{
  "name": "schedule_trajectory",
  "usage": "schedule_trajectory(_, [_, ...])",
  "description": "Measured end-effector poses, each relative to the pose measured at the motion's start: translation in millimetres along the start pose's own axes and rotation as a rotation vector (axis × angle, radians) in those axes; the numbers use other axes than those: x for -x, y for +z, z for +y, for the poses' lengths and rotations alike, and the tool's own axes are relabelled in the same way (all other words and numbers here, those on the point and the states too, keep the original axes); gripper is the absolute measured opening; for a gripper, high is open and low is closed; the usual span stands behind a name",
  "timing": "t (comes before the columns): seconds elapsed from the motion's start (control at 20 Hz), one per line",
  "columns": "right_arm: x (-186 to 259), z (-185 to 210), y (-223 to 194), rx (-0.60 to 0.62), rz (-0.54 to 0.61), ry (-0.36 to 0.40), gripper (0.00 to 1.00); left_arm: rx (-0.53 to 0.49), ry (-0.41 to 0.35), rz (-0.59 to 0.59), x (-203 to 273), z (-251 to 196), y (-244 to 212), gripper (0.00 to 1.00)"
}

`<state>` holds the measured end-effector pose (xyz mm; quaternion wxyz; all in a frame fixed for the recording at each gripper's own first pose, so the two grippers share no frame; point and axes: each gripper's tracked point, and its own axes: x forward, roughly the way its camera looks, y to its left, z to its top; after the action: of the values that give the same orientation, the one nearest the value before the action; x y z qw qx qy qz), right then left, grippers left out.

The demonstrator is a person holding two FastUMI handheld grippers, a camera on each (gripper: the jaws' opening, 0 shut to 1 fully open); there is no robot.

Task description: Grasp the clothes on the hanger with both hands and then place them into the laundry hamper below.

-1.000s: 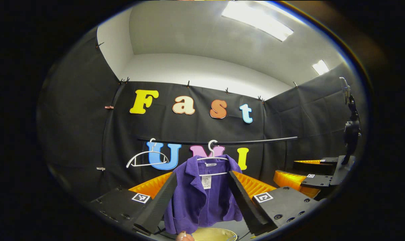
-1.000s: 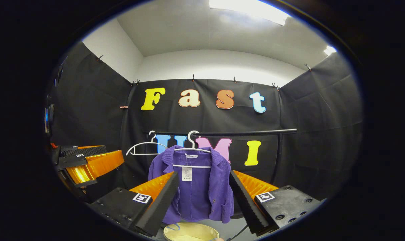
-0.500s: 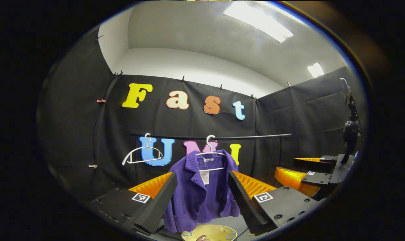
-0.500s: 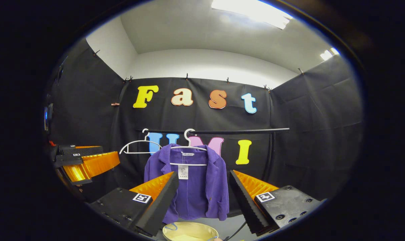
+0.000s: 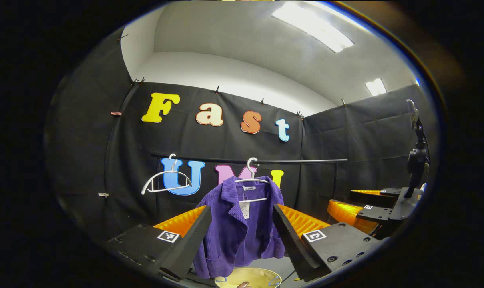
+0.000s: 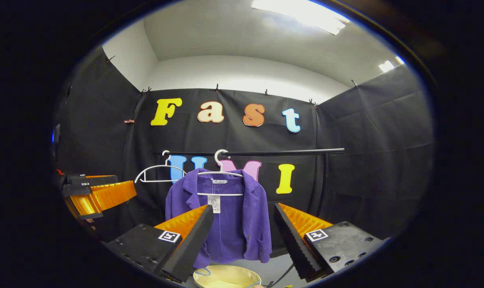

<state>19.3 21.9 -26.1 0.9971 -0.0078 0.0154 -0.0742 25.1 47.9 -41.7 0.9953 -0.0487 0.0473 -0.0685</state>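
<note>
Presently: purple jacket [image 5: 242, 224] on white hanger [image 6: 219, 176], frame centre, untouched; laundry hamper [image 6: 225, 277] at bottom edge below it; left gripper [image 5: 239, 236] and right gripper [image 6: 242, 236], jaws wide apart, holding nothing; grasp and placing both outstanding.

black cloth walls [image 6: 370, 132], a white ceiling [image 6: 233, 36] with bright light panels [image 5: 312, 26].
</note>
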Motion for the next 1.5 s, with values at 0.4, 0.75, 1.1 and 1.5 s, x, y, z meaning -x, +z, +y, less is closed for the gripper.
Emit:
schedule_trajectory(0.4, [-101.3, -10.6, -21.2, -0.046, -0.028, 0.072, 0.97, -0.002, 0.067, 0.022, -83.3, 5.1, -33.9, 0.96])
schedule_trajectory(0.75, [-199.1, -23.3, -49.7, -0.088, -0.011, 0.161, 0.97, -0.029, 0.162, 0.045, -160.5, 8.1, -60.4, 0.96])
schedule_trajectory(1.1, [-262.1, -27.0, -91.6, -0.123, 0.027, 0.212, 0.97, 0.005, 0.281, 0.083, -217.0, 21.7, -101.3, 0.96])
schedule_trajectory(1.5, [-310.9, -22.3, -132.5, -0.166, 0.096, 0.256, 0.97, -0.019, 0.358, 0.146, -250.5, 42.6, -130.4, 0.96])
